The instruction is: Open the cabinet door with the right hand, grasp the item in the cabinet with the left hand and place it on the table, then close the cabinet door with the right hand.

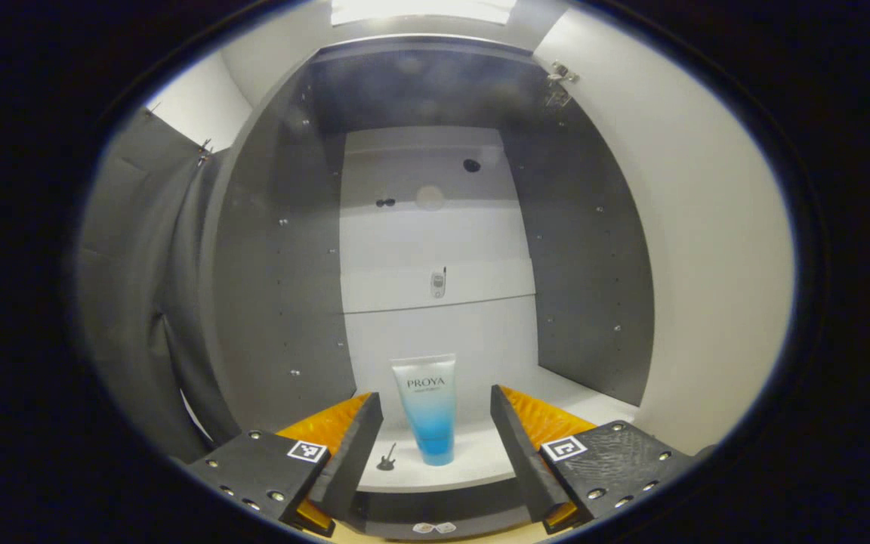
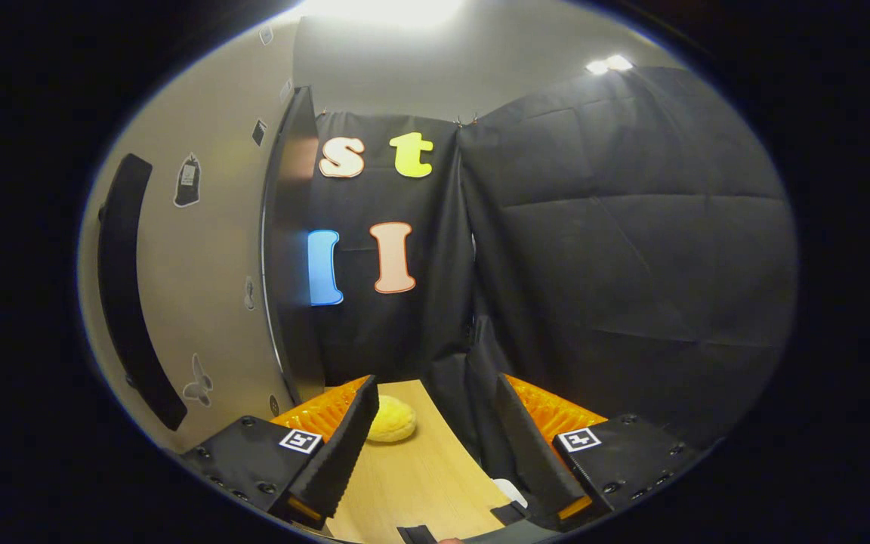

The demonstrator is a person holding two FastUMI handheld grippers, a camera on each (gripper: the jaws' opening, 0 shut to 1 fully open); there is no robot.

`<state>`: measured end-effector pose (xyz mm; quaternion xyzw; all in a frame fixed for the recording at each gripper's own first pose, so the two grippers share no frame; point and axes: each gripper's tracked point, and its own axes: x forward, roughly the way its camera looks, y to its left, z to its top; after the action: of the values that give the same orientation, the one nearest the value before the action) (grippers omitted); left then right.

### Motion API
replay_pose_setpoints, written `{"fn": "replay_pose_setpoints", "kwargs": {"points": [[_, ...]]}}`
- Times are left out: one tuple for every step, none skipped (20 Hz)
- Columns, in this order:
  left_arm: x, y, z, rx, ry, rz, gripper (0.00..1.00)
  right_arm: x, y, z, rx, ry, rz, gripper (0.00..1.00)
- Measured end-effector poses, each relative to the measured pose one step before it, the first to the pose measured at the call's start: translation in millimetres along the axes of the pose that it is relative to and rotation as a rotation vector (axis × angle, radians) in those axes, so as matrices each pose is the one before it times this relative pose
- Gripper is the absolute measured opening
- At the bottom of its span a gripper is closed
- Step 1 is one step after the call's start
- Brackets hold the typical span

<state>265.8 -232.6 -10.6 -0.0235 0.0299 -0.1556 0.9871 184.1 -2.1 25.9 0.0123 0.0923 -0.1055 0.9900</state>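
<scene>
Both grippers stand with fingers spread, holding nothing. Ahead of the left gripper (image 1: 435,431), the tube (image 1: 427,408) stands cap-down on the open cabinet's (image 1: 593,264) floor. Beyond the right gripper (image 2: 435,431), a yellow, possibly soft, lump (image 2: 392,419) rests on the table (image 2: 420,476) beside the cabinet door (image 2: 201,249).

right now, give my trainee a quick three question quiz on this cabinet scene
1. True or false: the tube in the cabinet stands upright.
2. The left claw is: A) shut on the tube, B) open with the tube ahead between its fingers, C) shut on nothing.
3. Fill in: in the right gripper view, a yellow round thing lies on the wooden ____.

Key: 1 true; 2 B; 3 table.
</scene>
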Motion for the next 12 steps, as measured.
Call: {"fn": "replay_pose_setpoints", "kwargs": {"points": [[8.37, 1.44, -3.68, -0.00457, 0.00689, -0.00125, 0.87, 2.25, 0.09, -0.06, 0.00594, 0.00328, -0.00812, 0.98], [6.25, 0.66, -2.9, -0.00031, 0.00602, -0.00039, 0.87, 1.94, 1.56, -0.41, 0.00523, 0.00449, -0.00569, 0.98], [5.45, 1.69, -2.47, 0.00501, 0.00275, 0.00573, 0.87, 2.57, 0.22, -0.14, 0.0028, 0.00314, -0.00434, 0.98], [3.76, 0.42, -1.06, 0.00844, 0.00255, 0.00403, 0.87, 1.74, 1.33, -1.78, -0.00062, 0.00285, -0.00449, 0.98], [3.64, -1.23, -2.45, 0.00531, 0.0046, 0.0025, 0.87, 1.38, 0.57, -0.12, -0.00269, 0.00205, -0.00397, 0.93], [4.62, -2.01, -4.47, 0.00223, 0.00575, -0.00346, 0.87, 2.55, 0.36, 0.52, -0.00259, 0.0004, -0.00264, 0.97], [3.72, 0.45, -0.25, -0.00229, 0.00274, -0.01134, 0.82, -0.21, 0.9, -1.44, -0.00187, 0.00053, -0.00068, 0.98], [1.7, 2.11, -0.99, -0.00704, 0.0013, -0.00083, 0.77, 1.26, 0.56, 0.56, -0.00137, 0.00155, 0.0006, 0.97], [0.35, 1.18, -1.3, -0.00857, 0.00001, 0.00512, 0.71, -0.64, 1.0, -0.87, -0.00175, -0.00126, 0.00137, 0.98], [-0.1, 1.75, -0.08, -0.01148, -0.00504, 0.00734, 0.66, 0.99, 0.38, 0.92, -0.00226, -0.00076, 0.0014, 0.97], [0.26, -0.21, 0.8, -0.01718, -0.00663, -0.00184, 0.59, -1.05, -0.47, -0.63, -0.00324, 0.00063, 0.00104, 0.97], [-3.83, 1.63, 0.43, -0.01393, -0.0013, 0.00345, 0.53, -0.27, -1.27, -0.13, -0.0049, -0.00054, 0.0002, 0.97]]}}
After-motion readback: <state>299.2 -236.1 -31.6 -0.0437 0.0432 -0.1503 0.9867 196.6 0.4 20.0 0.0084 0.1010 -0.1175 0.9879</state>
